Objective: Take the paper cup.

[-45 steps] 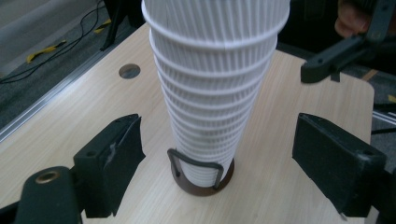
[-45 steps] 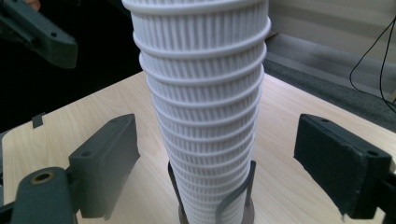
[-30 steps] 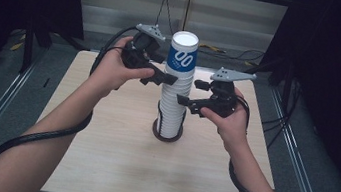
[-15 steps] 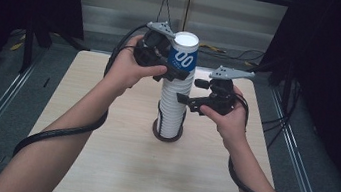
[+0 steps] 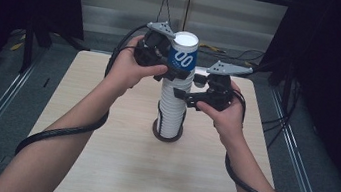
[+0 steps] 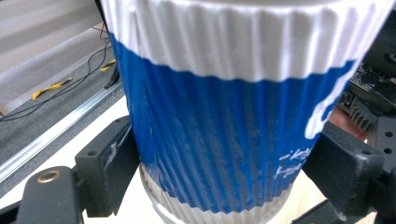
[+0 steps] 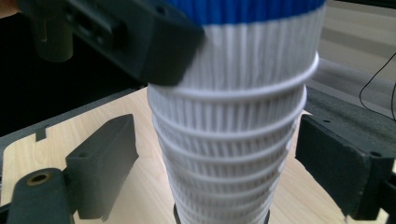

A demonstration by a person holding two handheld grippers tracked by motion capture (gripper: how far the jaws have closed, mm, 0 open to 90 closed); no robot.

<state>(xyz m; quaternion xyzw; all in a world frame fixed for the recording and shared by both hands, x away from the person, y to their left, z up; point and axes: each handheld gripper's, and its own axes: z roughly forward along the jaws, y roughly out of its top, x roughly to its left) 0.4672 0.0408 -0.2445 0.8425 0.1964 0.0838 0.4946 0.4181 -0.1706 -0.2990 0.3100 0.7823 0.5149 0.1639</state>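
Observation:
A tall stack of white ribbed paper cups point(image 5: 171, 111) stands in a dark ring at the table's middle. Its top cup point(image 5: 182, 57) is blue and white. My left gripper point(image 5: 170, 74) has its jaws on either side of that blue cup point(image 6: 219, 140), and both pads point(image 6: 109, 168) touch its ribbed wall; the jaws have just been closing on it. My right gripper point(image 5: 185, 89) is lower, around the white stack point(image 7: 233, 140). Its jaws have just been opening, and gaps show between the pads point(image 7: 105, 163) and the cups.
The light wooden table point(image 5: 113, 168) is bare around the stack. Black cables trail from both grippers over the table's front part. Metal rails and loose cables lie on the floor on both sides and behind.
The left gripper has moved up and to the right, in around the blue top cup. The right gripper and the stack have stayed in place.

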